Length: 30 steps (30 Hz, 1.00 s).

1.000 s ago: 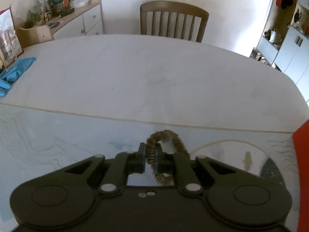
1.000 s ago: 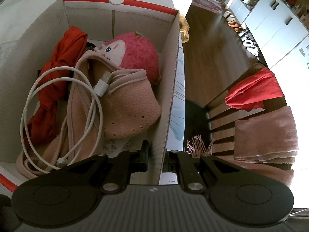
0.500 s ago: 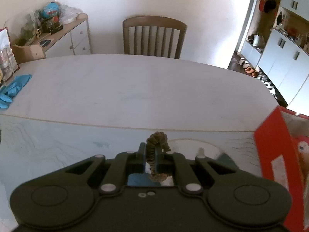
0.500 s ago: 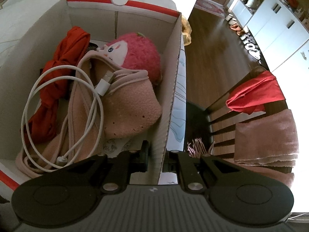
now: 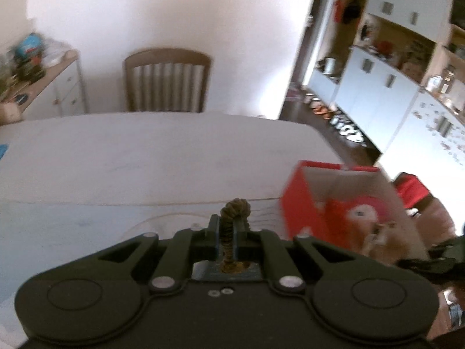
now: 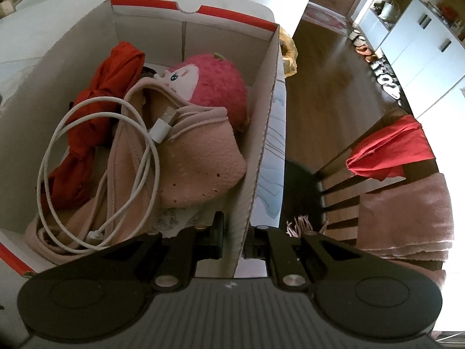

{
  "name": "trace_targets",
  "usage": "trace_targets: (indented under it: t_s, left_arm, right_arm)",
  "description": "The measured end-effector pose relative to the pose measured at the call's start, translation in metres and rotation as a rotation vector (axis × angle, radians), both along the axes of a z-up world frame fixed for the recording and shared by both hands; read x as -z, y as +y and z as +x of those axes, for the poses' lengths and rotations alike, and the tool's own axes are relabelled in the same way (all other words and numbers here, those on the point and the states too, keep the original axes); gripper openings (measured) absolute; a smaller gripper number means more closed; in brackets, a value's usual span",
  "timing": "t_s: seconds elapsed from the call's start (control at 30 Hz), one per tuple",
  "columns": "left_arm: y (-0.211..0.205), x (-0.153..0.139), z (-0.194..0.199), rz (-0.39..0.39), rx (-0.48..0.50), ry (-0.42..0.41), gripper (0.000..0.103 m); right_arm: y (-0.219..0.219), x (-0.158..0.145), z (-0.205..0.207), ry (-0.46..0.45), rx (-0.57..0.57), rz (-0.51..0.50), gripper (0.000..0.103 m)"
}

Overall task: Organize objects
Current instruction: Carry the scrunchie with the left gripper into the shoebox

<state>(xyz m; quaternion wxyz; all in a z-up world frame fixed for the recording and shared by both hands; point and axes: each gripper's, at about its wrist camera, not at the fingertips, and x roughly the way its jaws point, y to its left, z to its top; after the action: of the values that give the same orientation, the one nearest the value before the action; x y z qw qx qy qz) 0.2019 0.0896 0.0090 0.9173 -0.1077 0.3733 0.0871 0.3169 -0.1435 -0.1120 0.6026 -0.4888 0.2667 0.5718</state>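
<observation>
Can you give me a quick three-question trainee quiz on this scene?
1. True or false: the left tongs are empty.
2. What do the right tongs clamp? A) cable B) box wall C) plush
3. Fill in: the white cable lies on the pink ____ in the box.

Key: 1 false, they grip a brown scrunchie. 2 B. 3 cloth, next to the pink plush and a red cloth.

left-wrist view is blurred; the box (image 5: 302,203) contents smear, and its near end is cut off.
</observation>
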Motion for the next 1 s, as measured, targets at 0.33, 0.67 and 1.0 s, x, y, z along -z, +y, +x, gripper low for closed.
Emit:
trace_targets:
  t_s: [0.33, 0.67, 1.0]
  left_arm:
    - [-0.086, -0.017, 0.023, -0.063, 0.215, -0.044, 0.006]
    - [-0.167, 0.012, 0.047, -0.116, 0.427, 0.022, 0.006]
    - [-0.194, 0.068, 0.065, -0.166, 0.514, 0.180, 0.006]
  right_arm:
    - [-0.003, 0.000, 0.006, 0.029, -0.031, 0.012, 0.010]
    - [-0.003, -0.001, 0.009, 0.045, -0.057, 0.016, 0.010]
    - [-0.004, -0.002, 0.010, 0.054, -0.071, 0.019, 0.010]
